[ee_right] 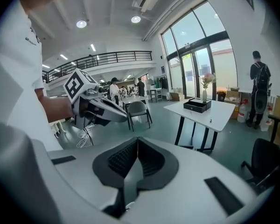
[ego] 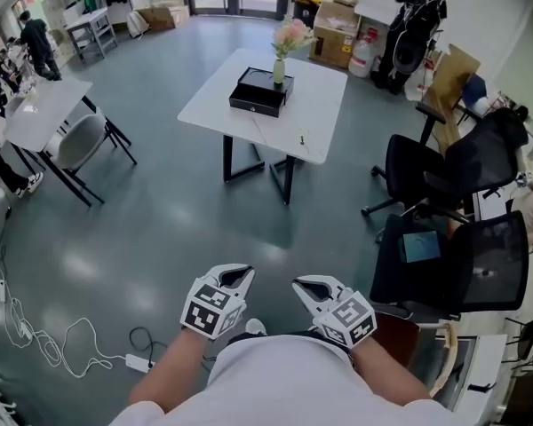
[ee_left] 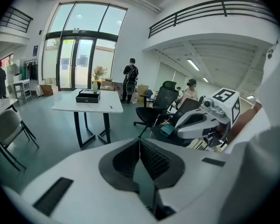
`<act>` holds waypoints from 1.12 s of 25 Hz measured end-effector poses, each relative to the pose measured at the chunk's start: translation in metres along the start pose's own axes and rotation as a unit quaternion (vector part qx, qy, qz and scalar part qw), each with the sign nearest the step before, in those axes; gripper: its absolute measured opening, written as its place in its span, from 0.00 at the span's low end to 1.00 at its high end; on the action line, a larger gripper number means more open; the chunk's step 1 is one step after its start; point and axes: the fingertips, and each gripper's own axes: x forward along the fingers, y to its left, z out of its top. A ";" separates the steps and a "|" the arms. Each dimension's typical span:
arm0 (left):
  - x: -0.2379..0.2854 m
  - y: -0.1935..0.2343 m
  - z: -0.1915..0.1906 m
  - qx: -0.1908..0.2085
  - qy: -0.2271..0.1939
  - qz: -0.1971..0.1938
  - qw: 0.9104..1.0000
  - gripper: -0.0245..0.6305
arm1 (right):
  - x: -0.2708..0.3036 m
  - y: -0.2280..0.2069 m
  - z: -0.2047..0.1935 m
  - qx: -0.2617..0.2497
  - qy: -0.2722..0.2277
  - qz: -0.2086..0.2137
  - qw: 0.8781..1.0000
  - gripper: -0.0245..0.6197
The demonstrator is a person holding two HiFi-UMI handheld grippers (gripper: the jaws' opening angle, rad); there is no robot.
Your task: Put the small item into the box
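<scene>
1. Claws shut and empty: left claw (ego: 237,276) and right claw (ego: 307,286), both held at the body.
2. Small item (ego: 303,138) lies well ahead on the surface (ego: 213,105), just right of the box (ego: 261,90); the right claw is marginally nearer.

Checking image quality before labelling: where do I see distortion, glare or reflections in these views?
Head view: wide-angle bend at the edges, pale light reflections on the floor, table and black box sharp. Left gripper view: strong fisheye, dark corners, glass doors bright. Right gripper view: same fisheye, ceiling lamps glaring.
</scene>
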 end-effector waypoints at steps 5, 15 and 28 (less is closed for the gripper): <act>-0.025 0.031 -0.020 -0.013 -0.002 0.019 1.000 0.06 | 0.035 0.030 0.011 -0.013 0.008 0.023 1.000 0.06; -0.062 0.082 -0.047 -0.063 -0.004 0.069 0.996 0.06 | 0.095 0.046 0.033 -0.017 0.024 0.076 0.997 0.06; -0.056 0.186 -0.004 -0.075 0.001 0.119 0.990 0.06 | 0.192 -0.023 0.106 0.019 0.003 0.095 0.995 0.06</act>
